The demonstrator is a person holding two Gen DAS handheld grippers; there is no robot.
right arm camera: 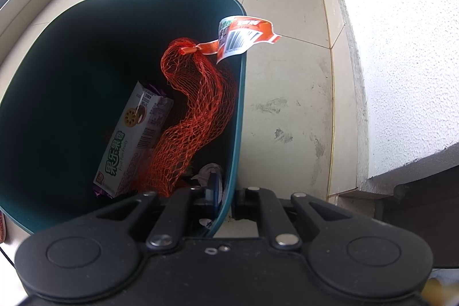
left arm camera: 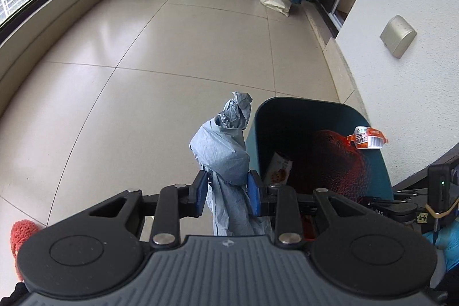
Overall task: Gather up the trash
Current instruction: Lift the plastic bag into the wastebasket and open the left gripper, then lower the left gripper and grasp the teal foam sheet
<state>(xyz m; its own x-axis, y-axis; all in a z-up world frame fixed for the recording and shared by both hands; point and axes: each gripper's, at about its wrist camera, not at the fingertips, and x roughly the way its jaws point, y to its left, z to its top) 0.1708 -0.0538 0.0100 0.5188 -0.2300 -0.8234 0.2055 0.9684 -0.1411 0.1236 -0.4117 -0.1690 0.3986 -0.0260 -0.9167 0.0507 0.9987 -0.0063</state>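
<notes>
Left gripper (left arm camera: 226,191): jaws clamped on crumpled blue paper (left arm camera: 222,151), held at the bin's (right arm camera: 239,111) nine o'clock, outside its rim. Right gripper (right arm camera: 226,201): jaws pinching the bin wall. Risk: early release drops paper on floor (still short of opening).

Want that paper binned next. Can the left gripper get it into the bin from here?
Probably yes: the left gripper holds the paper just beside the bin, whose open top looks unblocked.

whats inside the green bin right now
In the bin: a snack box, an orange net bag with its label over the rim, and some crumpled white scrap. The bottom is hidden.
</notes>
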